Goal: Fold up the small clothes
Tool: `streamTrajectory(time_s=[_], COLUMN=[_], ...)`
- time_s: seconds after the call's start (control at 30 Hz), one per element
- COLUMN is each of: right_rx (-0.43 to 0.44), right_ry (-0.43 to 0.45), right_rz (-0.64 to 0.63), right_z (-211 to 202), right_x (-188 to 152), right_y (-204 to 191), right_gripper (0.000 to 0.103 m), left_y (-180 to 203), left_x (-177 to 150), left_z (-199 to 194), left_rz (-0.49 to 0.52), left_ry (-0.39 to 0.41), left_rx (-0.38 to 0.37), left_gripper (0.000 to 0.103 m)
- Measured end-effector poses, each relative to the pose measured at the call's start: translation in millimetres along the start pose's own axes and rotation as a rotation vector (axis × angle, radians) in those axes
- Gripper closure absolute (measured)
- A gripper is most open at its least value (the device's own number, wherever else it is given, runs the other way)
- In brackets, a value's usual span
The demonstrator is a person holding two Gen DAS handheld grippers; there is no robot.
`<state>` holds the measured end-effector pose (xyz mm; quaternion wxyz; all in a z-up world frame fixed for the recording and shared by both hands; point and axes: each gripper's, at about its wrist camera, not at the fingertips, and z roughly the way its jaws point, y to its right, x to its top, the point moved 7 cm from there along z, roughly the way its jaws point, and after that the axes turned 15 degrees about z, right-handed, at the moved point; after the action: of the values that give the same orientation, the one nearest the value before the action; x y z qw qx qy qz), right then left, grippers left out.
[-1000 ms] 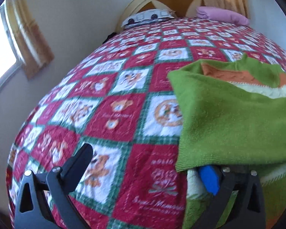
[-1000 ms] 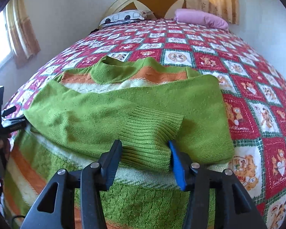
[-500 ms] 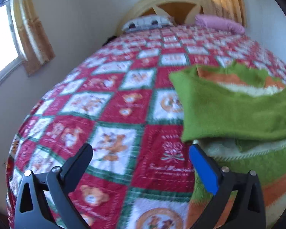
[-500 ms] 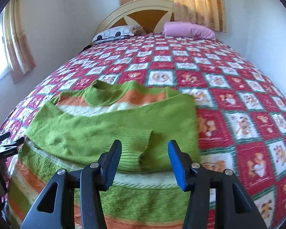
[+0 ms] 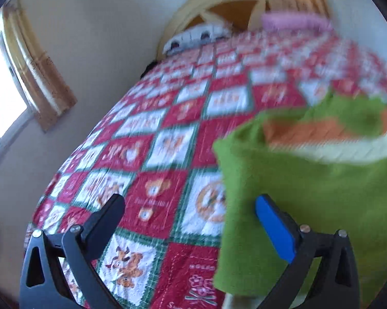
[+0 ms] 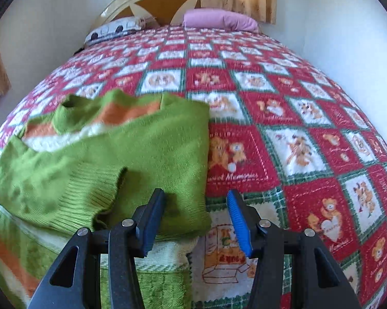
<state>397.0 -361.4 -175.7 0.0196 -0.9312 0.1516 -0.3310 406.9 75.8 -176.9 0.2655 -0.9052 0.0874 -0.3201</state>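
Hovering, jaws spread and empty: right gripper (image 6: 194,221) over sweater (image 6: 152,159) side edge, left gripper (image 5: 190,221) beside opposite edge. Green striped sweater lies on quilt (image 6: 296,134), sleeves folded in. Judgement: pinch hem corners evenly, fold toward collar (image 6: 90,108). Pink pillow (image 6: 219,20) beyond.

— How do the two grippers stand?
— The left gripper (image 5: 190,211) has its jaws spread wide, nothing between them; its view is blurred.
— And the other?
— The right gripper (image 6: 196,206) is parted too — black finger (image 6: 152,219) on its left, blue-padded finger (image 6: 238,222) on its right, gripping nothing.
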Motion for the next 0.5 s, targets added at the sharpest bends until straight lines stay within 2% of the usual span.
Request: streamTrajectory(time_s=[0.03, 0.13, 0.37, 0.43, 0.5], right_rx=[-0.005, -0.016, -0.044, -0.054, -0.021], right_ry=[-0.001, -0.013, -0.005, 0.03, 0.077], right_rz=[0.01, 0.033, 0.039, 0.03, 0.003], right_z=[1, 3, 1, -7, -21], right_x=[0, -2, -2, 2, 4], right_y=[3, 10, 10, 6, -6], right_gripper=[0.046, 0.044, 0.044, 0.044, 0.044], left_y=[0, -11, -9, -9, -15], left_x=[-7, -23, -28, -26, -24], left_z=[9, 19, 15, 9, -3], left_rz=[-0.003, -0.109, -0.126, -0.112, -0.127], left_ry=[-0.032, -0.056, -0.047, -0.031, -0.006], left_rx=[-0.001, -0.084, -0.083, -0.078, -0.066], left_gripper=[0.0, 0.0, 0.0, 0.0, 0.0])
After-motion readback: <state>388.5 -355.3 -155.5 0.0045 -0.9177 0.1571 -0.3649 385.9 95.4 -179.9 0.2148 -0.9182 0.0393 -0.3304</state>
